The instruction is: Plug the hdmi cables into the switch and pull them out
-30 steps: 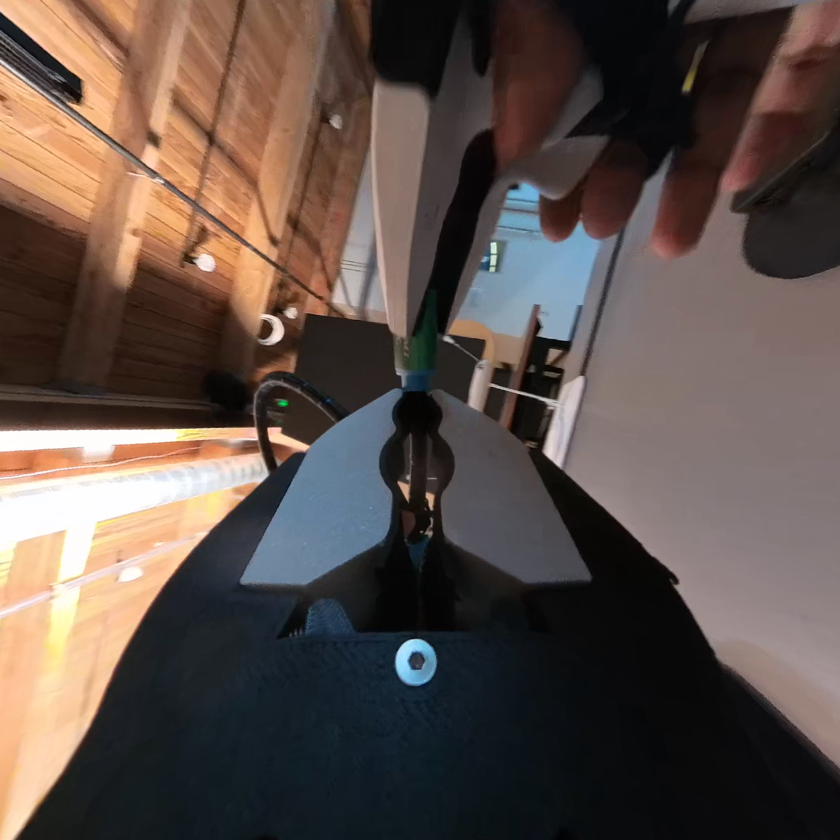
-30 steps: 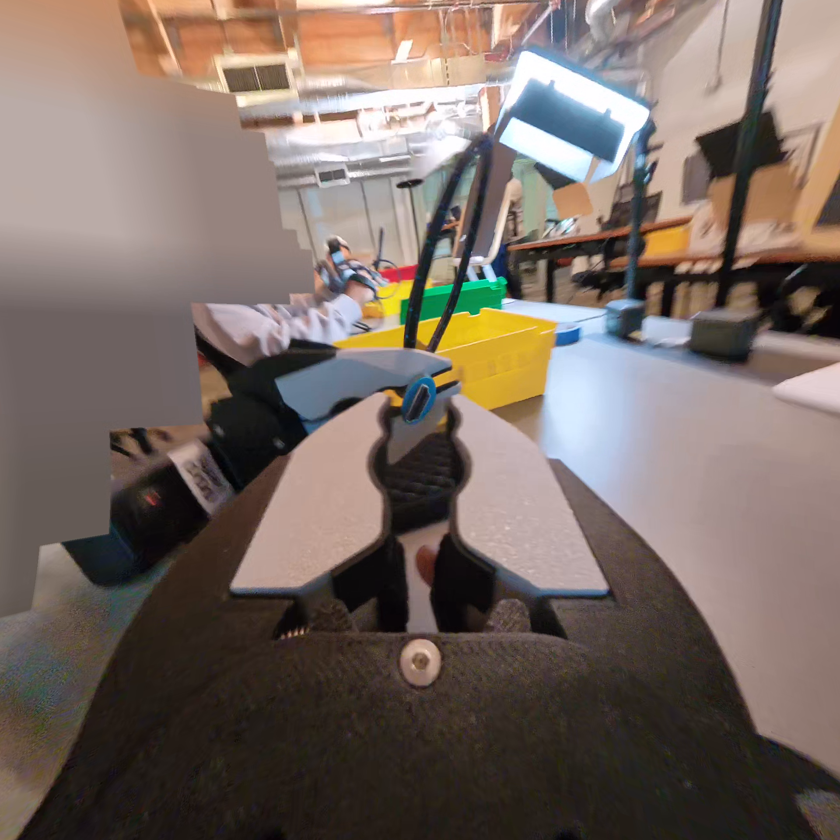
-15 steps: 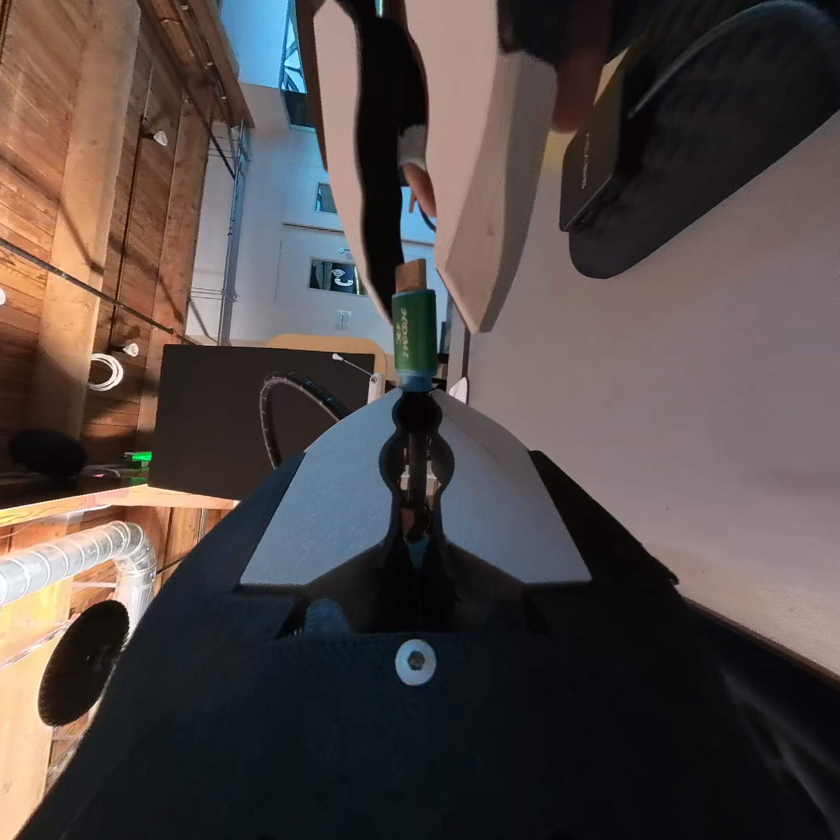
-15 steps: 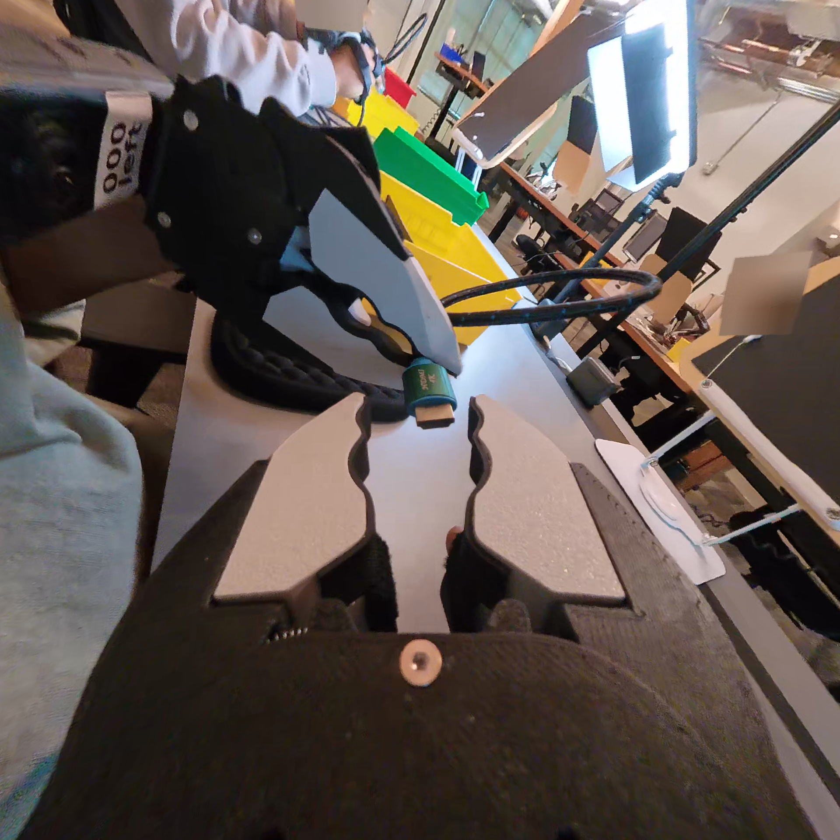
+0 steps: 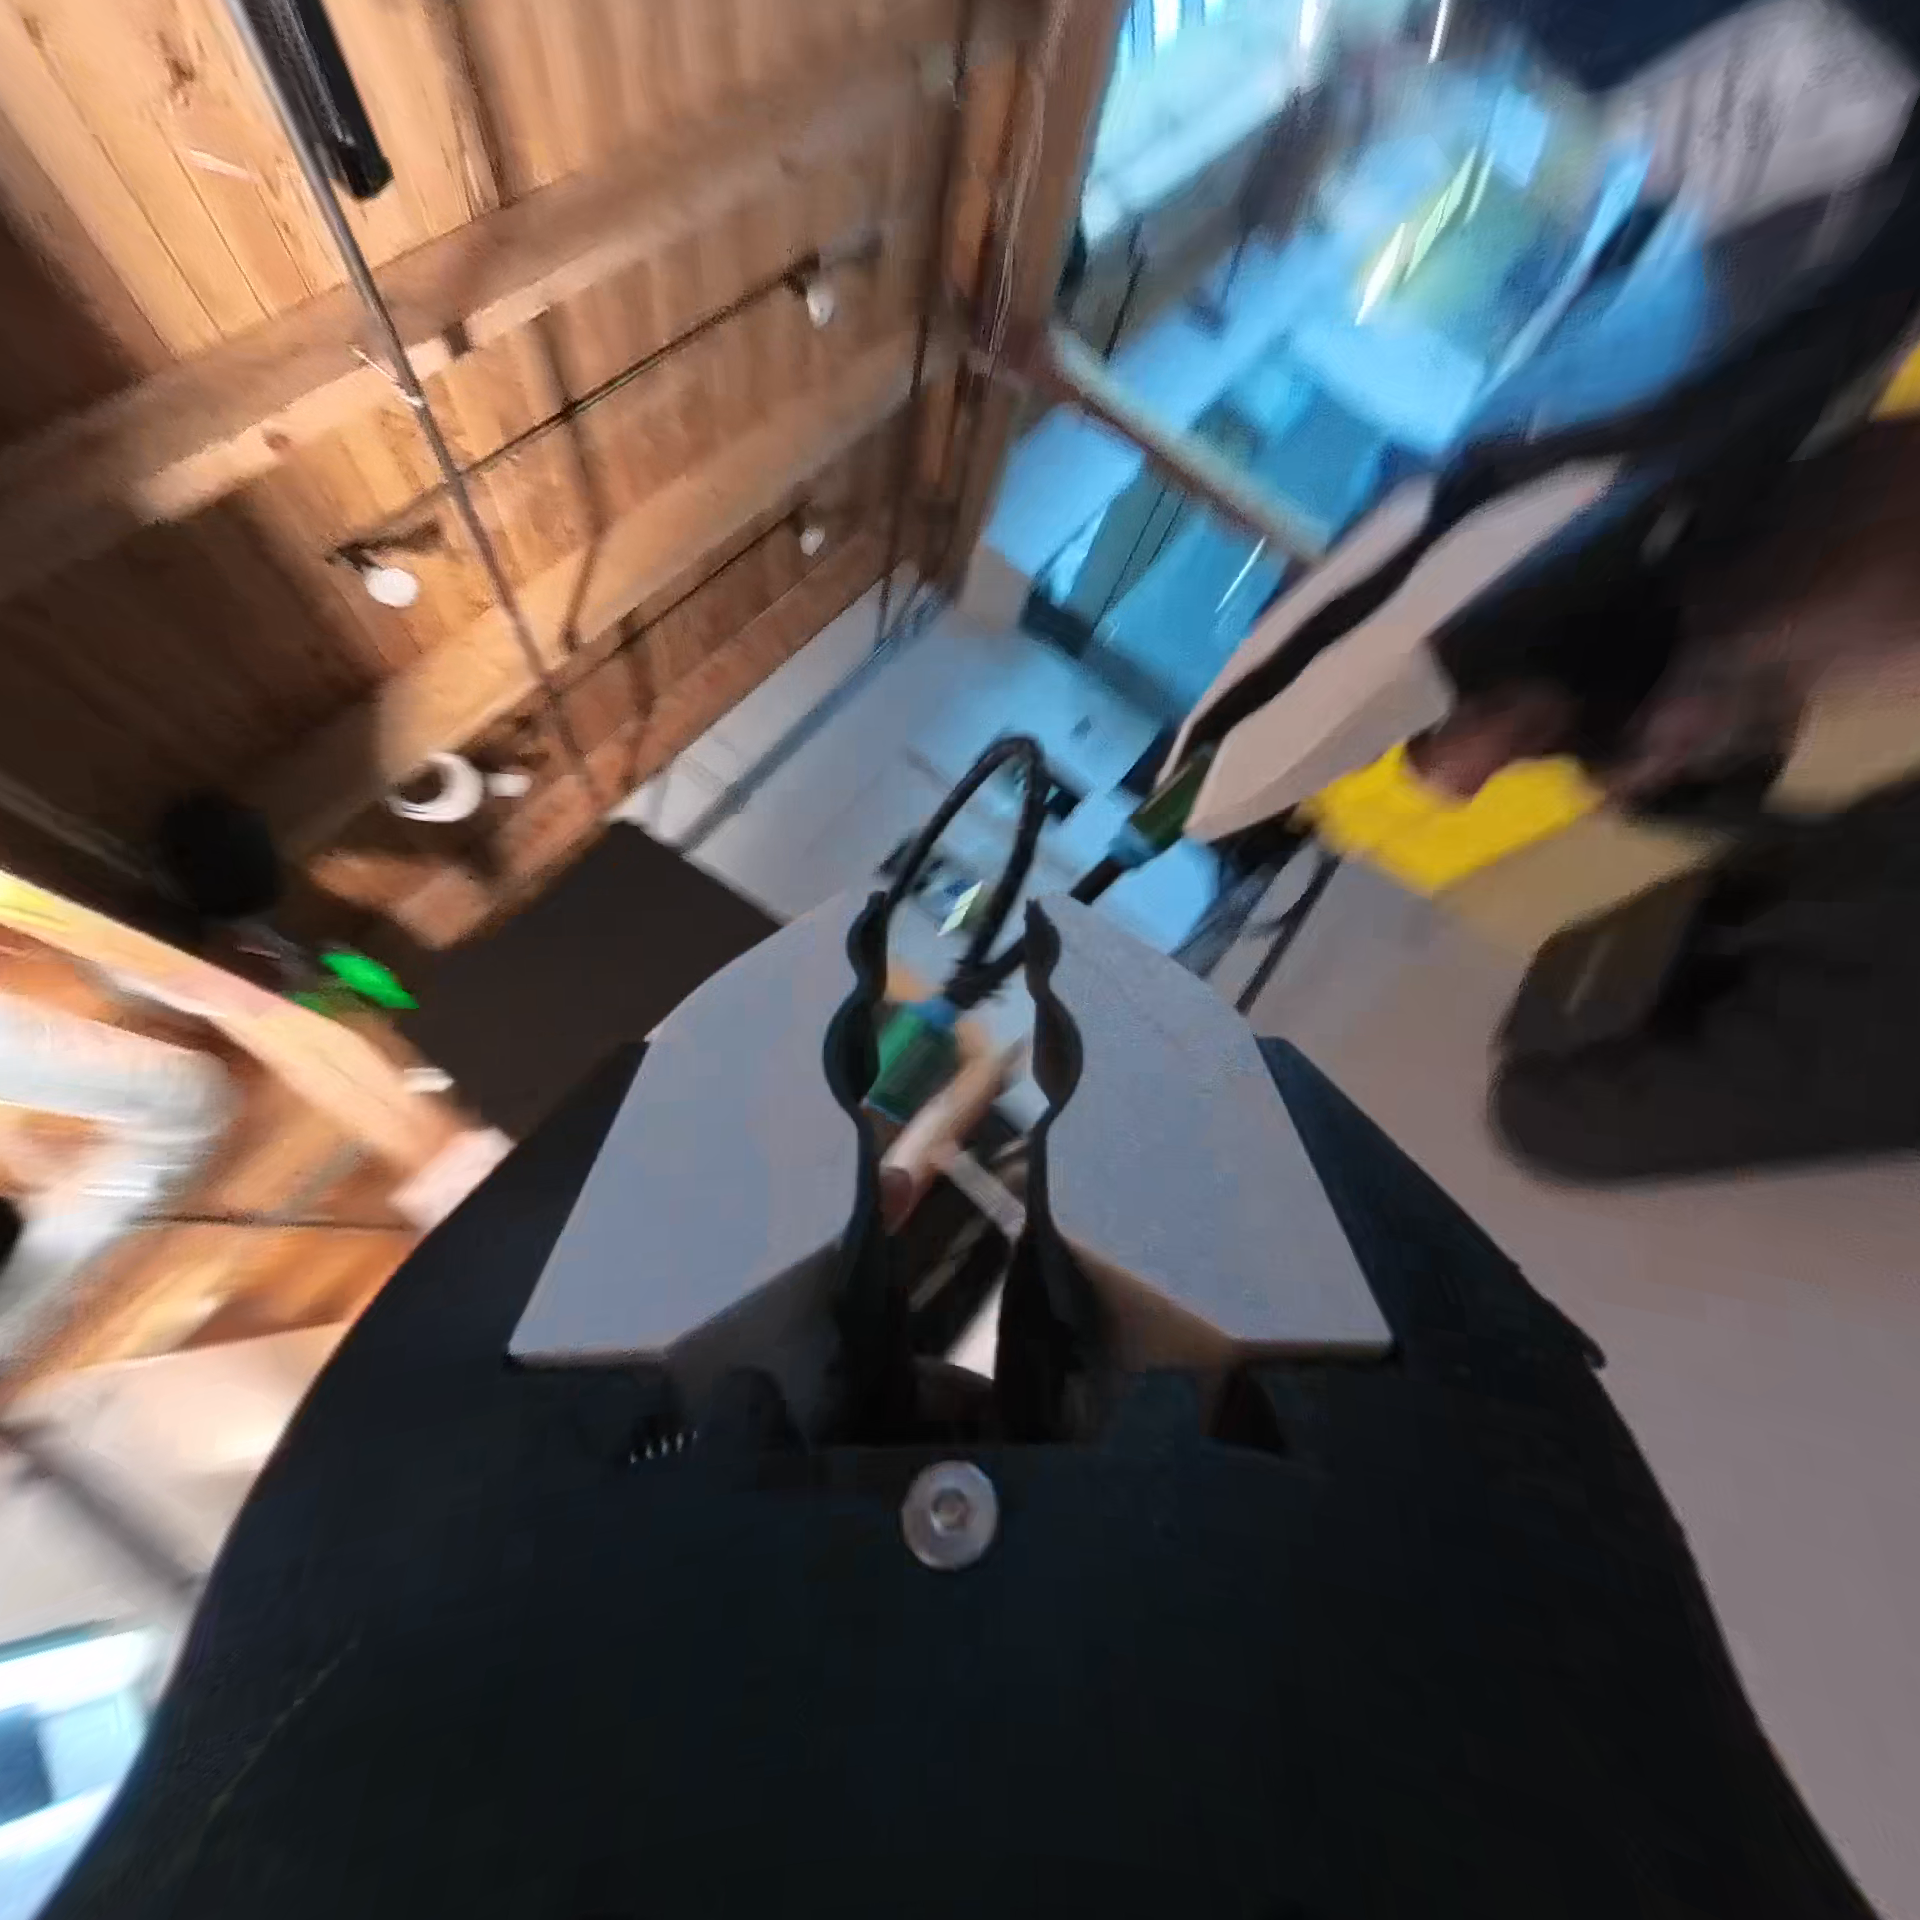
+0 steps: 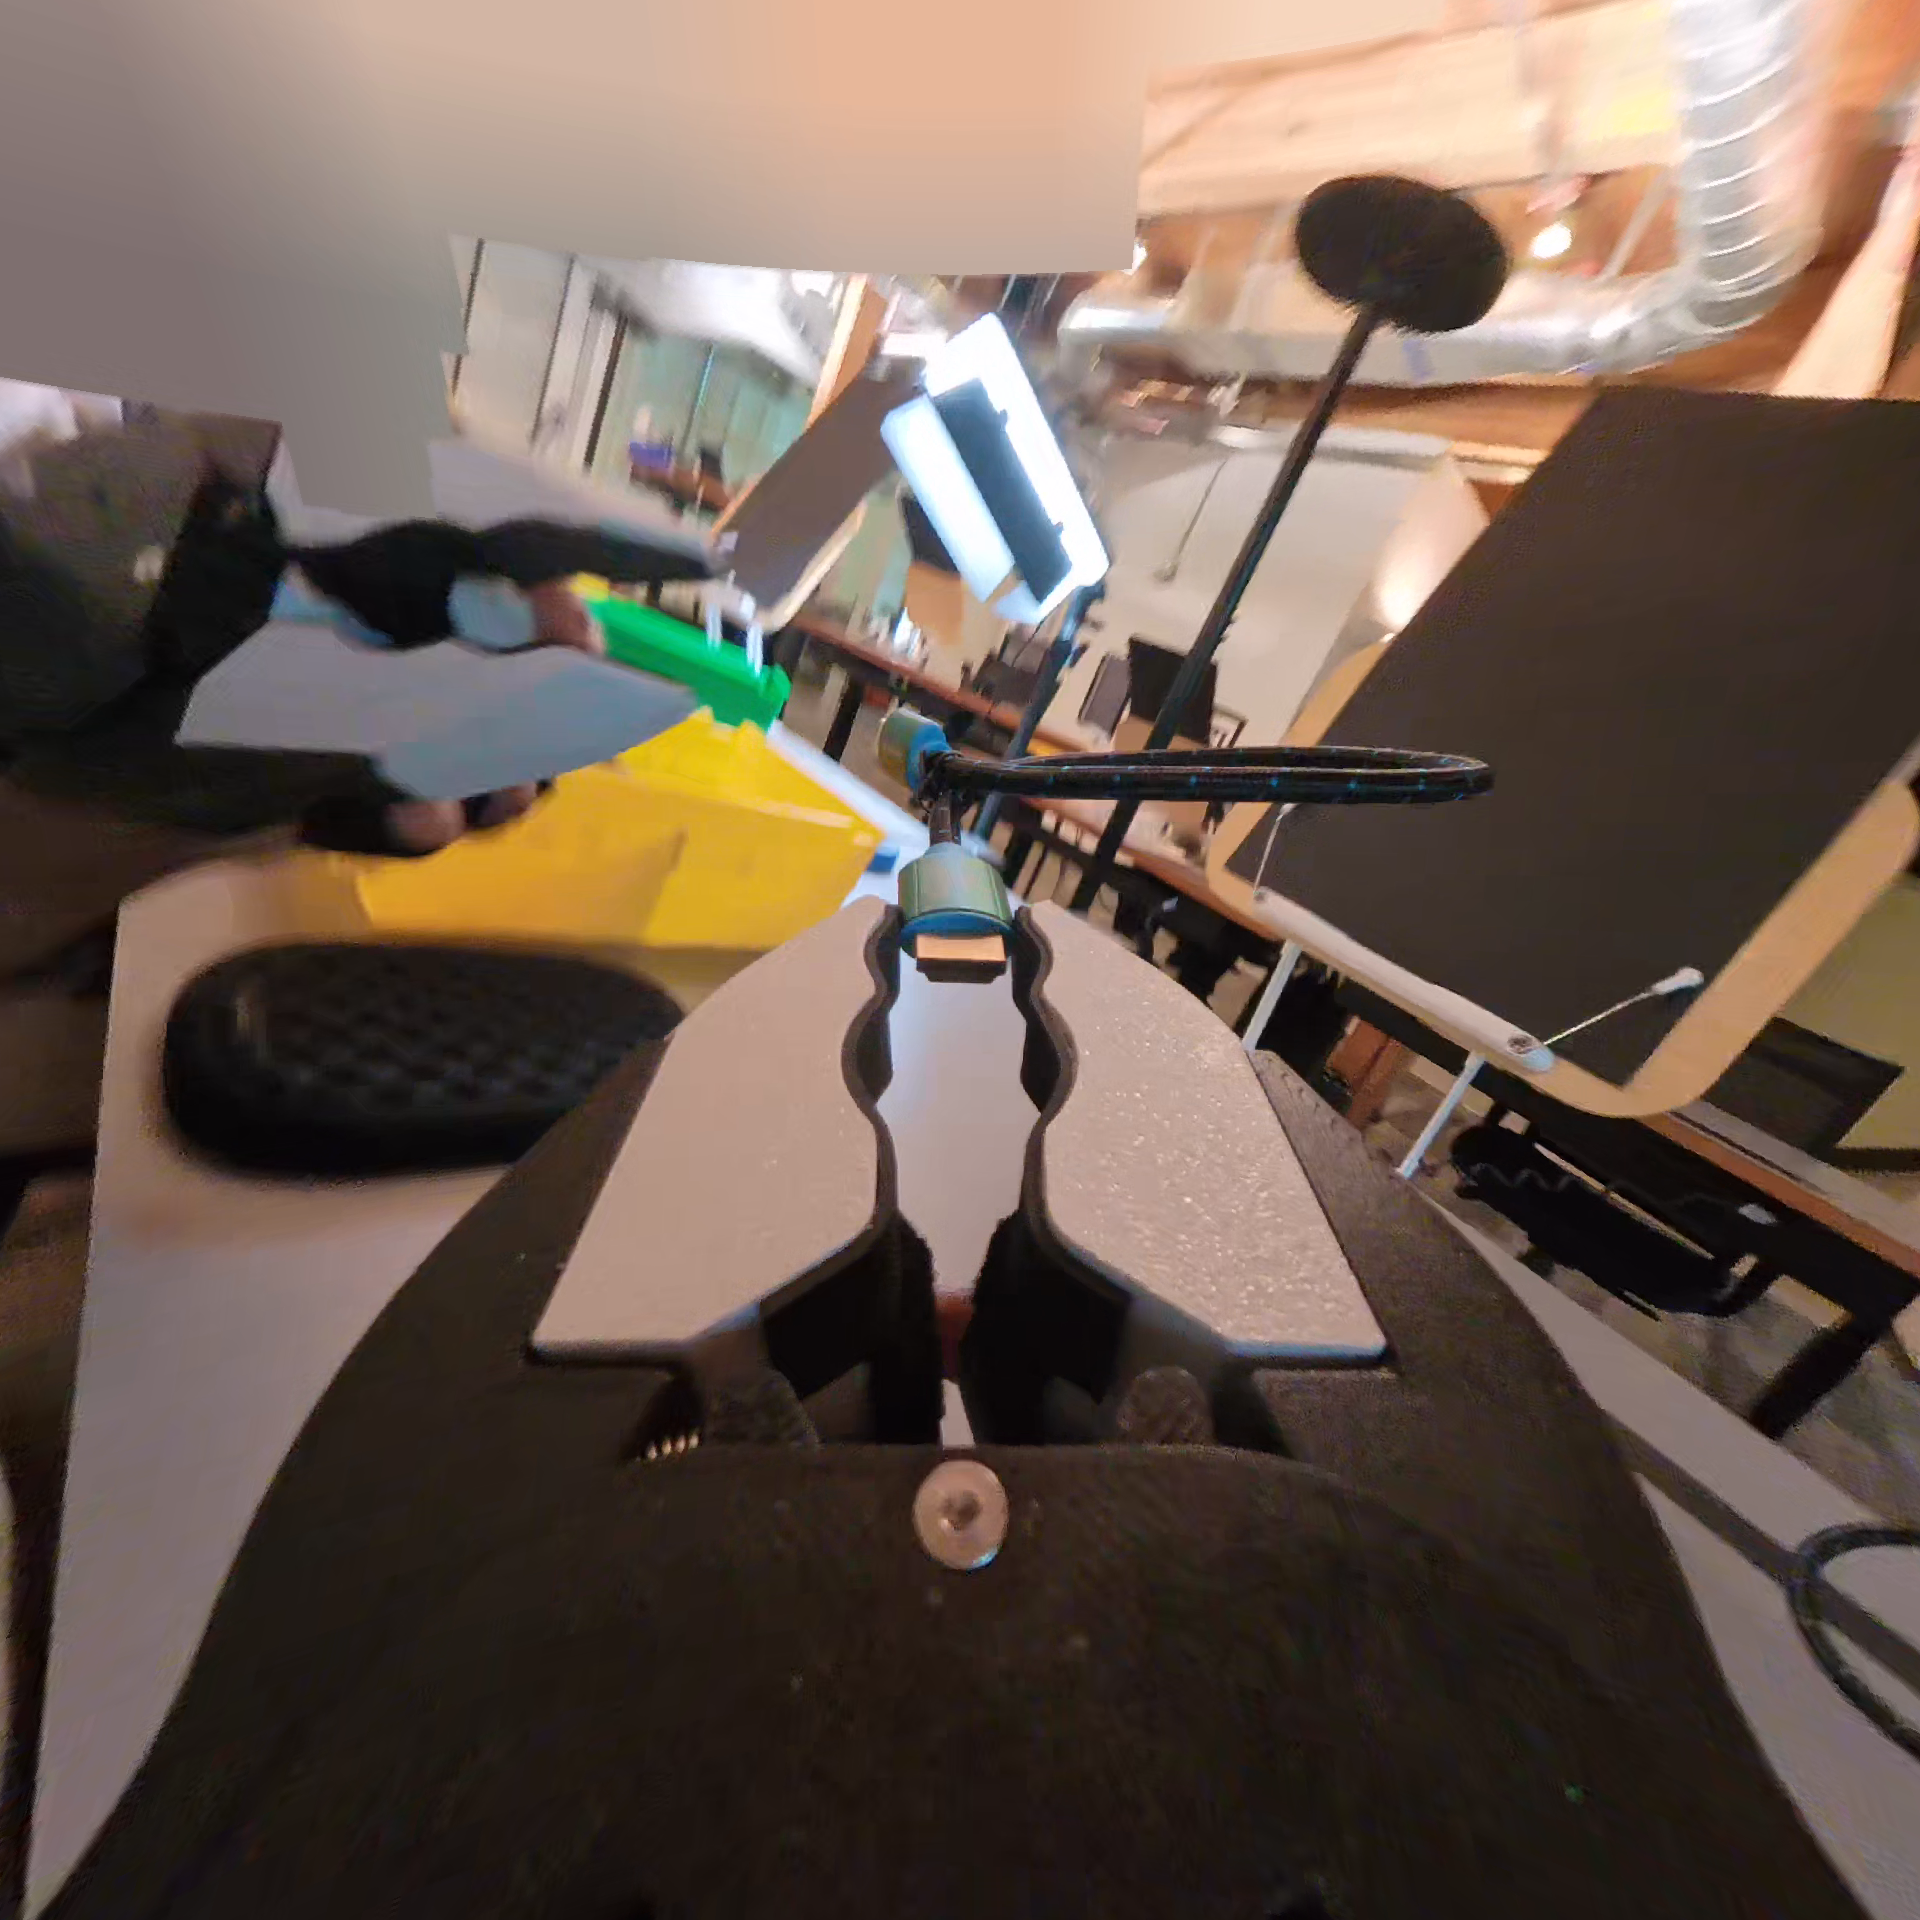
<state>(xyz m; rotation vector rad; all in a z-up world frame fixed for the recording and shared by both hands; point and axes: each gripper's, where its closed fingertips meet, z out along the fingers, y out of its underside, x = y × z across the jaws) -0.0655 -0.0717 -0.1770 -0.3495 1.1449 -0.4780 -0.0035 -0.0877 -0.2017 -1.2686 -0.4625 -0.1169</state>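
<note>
- The bench (image 6: 260,1299) is a pale grey top. It carries a yellow bin (image 6: 644,852) with a green bin (image 6: 686,655) behind it, and a black mesh pad (image 6: 405,1049) on its left part.
- A large black panel with a wooden edge (image 6: 1621,748) stands tilted off the bench's far right side, and a lit lamp panel (image 6: 997,488) hangs farther off.
- The right gripper (image 6: 954,940) fills the lower part of its own view. Its jaws pinch the green-collared HDMI plug (image 6: 951,904) at their very tips, with the gold connector end pointing back toward the camera.
- From that plug the braided black cable (image 6: 1226,774) rises and loops to the right, held clear of the bench. A second green plug end (image 6: 904,736) shows where the loop closes.
- The left gripper (image 5: 954,920) has its jaws spread and empty; the green plug glimpsed between them in the blurred left wrist view lies beyond them and is not gripped.
- Seen from the right wrist view, that gripper hangs well to the left above the yellow bin, apart from the cable.
- No switch can be made out in either view, so the plug appears to be in no port.
- Whether any plugging or pulling has been done cannot be told; as things lie, inserting this plug appears still to be ahead.
</note>
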